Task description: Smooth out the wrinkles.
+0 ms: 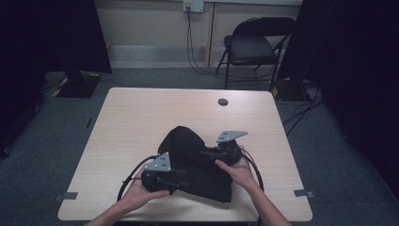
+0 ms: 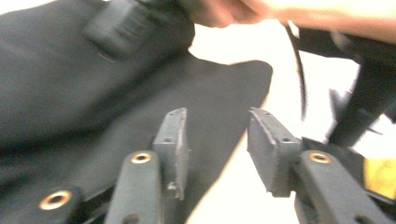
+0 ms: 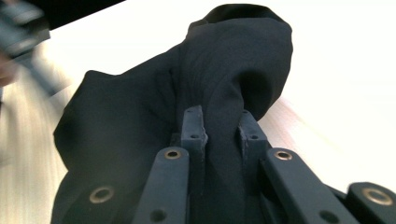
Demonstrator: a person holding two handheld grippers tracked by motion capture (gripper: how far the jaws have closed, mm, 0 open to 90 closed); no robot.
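The right gripper [image 3: 218, 128] pinches a gathered fold of the black cloth [image 3: 140, 121]. The left gripper [image 2: 217, 140] stands open at the cloth's near edge, nothing between its jaws. The cloth lies bunched on the table's [image 1: 141, 113] near half, long axis from 7 to 1 o'clock. I judge folding barely started; flattening remains.

The room looks dim and a bit grainy from the high view, with dark corners. Up close, the table [image 3: 336, 70] glows so white its lines vanish (too much light). The black cloth [image 2: 70, 93] looks smeared and fuzzy.
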